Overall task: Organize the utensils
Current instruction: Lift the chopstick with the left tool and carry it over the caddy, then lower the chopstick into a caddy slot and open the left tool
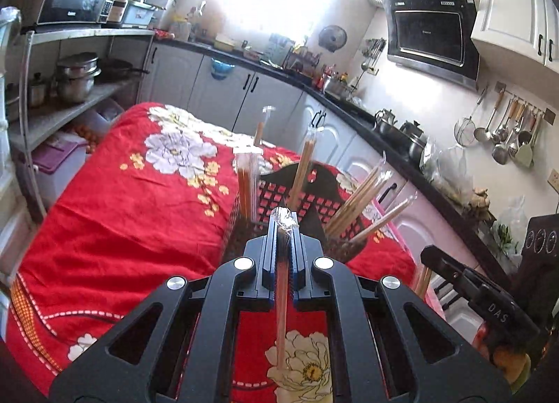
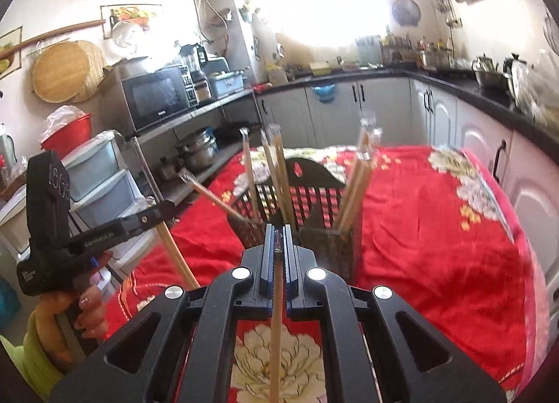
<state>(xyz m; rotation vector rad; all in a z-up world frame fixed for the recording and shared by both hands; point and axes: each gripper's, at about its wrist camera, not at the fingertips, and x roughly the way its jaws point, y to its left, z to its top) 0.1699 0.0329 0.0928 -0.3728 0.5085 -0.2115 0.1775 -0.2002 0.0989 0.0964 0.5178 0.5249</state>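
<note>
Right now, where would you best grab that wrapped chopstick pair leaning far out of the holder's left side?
Grip the leaning pair on its bare upper shaft, just below the wrapper tip, coming from above and left. It tilts clear of the black holder there, away from the upright pairs.

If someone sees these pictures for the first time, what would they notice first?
The bright red floral tablecloth fills the middle of both views. On it stands a dark slotted utensil holder with wrapped chopsticks sticking up and leaning outward. In front, the left gripper and the right gripper are each shut on one wrapped pair.
</note>
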